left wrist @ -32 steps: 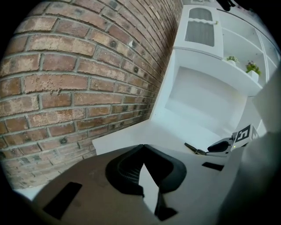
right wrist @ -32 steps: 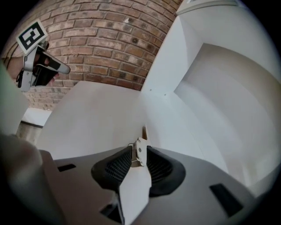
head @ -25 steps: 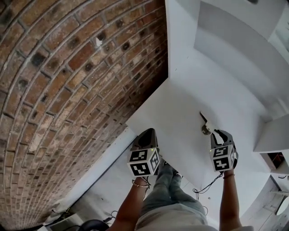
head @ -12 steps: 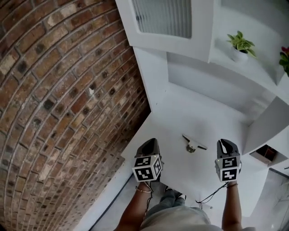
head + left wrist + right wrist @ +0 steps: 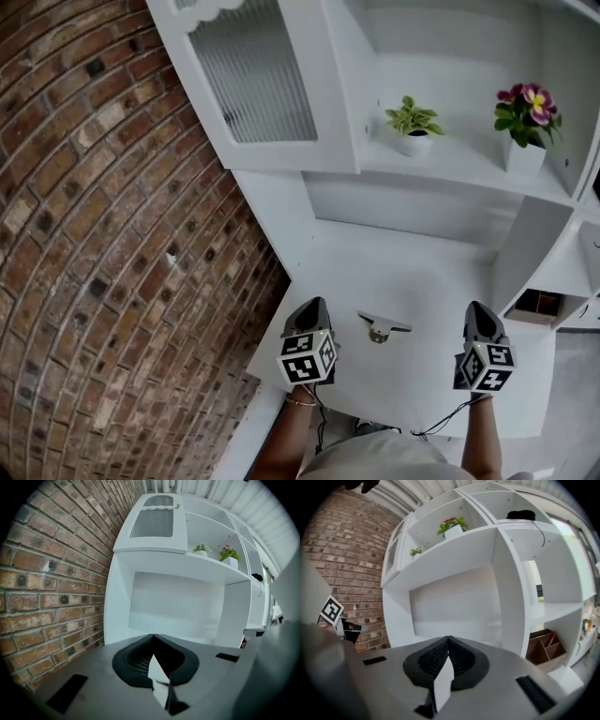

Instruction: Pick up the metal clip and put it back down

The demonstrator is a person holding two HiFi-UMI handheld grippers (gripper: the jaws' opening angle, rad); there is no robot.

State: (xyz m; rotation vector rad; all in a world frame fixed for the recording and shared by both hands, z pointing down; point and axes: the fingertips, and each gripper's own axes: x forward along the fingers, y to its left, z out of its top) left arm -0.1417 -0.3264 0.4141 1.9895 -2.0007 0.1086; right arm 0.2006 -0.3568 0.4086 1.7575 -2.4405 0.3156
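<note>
The metal clip (image 5: pixel 379 328) lies flat on the white desk top (image 5: pixel 412 281), between the two grippers and touching neither. My left gripper (image 5: pixel 314 302) is at the desk's front left, a short way left of the clip, jaws pressed together with nothing in them. My right gripper (image 5: pixel 476 306) is to the clip's right, also shut and empty. In the left gripper view the left gripper (image 5: pixel 152 636) points at the empty alcove. In the right gripper view the right gripper (image 5: pixel 448 638) does the same. The clip shows in neither gripper view.
A brick wall (image 5: pixel 94 234) borders the desk's left side. Above the desk are a cabinet door with ribbed glass (image 5: pixel 253 75) and a shelf holding a green potted plant (image 5: pixel 412 127) and a pink flower pot (image 5: pixel 525 122). A cubby with a brown box (image 5: pixel 539 305) is at the right.
A second ago my right gripper's tips were at the clip; it has since drawn back to the right and the clip lies alone. The head view has swung upward, showing the shelves.
</note>
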